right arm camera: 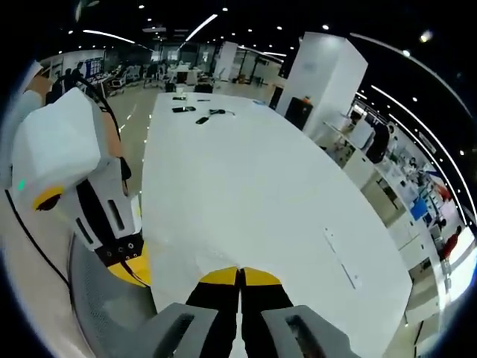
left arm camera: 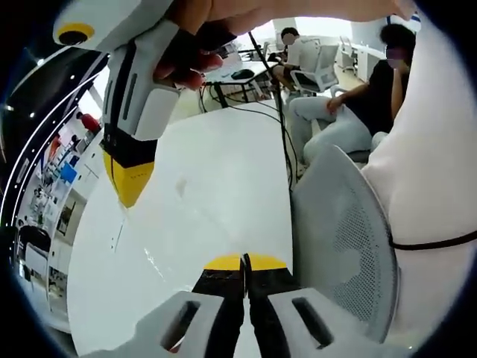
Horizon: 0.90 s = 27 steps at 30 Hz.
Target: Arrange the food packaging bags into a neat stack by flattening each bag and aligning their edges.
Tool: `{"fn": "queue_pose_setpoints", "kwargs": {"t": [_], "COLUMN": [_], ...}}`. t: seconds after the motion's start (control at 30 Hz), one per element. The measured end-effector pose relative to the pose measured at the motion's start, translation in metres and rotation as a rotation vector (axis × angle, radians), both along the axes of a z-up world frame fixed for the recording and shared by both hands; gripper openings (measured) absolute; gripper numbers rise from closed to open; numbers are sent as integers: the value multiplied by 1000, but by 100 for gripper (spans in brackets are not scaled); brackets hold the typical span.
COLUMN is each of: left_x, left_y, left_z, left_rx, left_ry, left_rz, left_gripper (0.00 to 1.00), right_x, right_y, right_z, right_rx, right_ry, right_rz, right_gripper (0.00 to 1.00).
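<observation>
both your left hand-held gripper (left arm camera: 244, 262) and right hand-held gripper (right arm camera: 239, 277) are clenched on nothing, over the white worktop (right arm camera: 246, 186). i can't find the bags. the mesh chair (left arm camera: 346, 239) sits at 3 o'clock; swing blindly and you'll clip it.
</observation>
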<state>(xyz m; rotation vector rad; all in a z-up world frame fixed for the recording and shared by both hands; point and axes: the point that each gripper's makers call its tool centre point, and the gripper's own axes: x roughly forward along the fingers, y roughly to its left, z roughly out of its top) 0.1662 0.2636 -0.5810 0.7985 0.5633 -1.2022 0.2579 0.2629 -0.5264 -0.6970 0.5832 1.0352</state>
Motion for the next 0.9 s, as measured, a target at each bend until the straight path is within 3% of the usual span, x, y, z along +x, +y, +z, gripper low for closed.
{"fn": "queue_pose_setpoints", "kwargs": {"t": [0.9], "left_x": [6], "left_y": [0], "left_z": [5], "left_rx": [-32], "left_ry": [4], "left_rz": [33], "left_gripper": [0], "right_x": [5], "right_y": [1], "right_z": [7], "right_rx": [19], "right_ry": [-27], "right_rz": [-14], "right_gripper": [0]}}
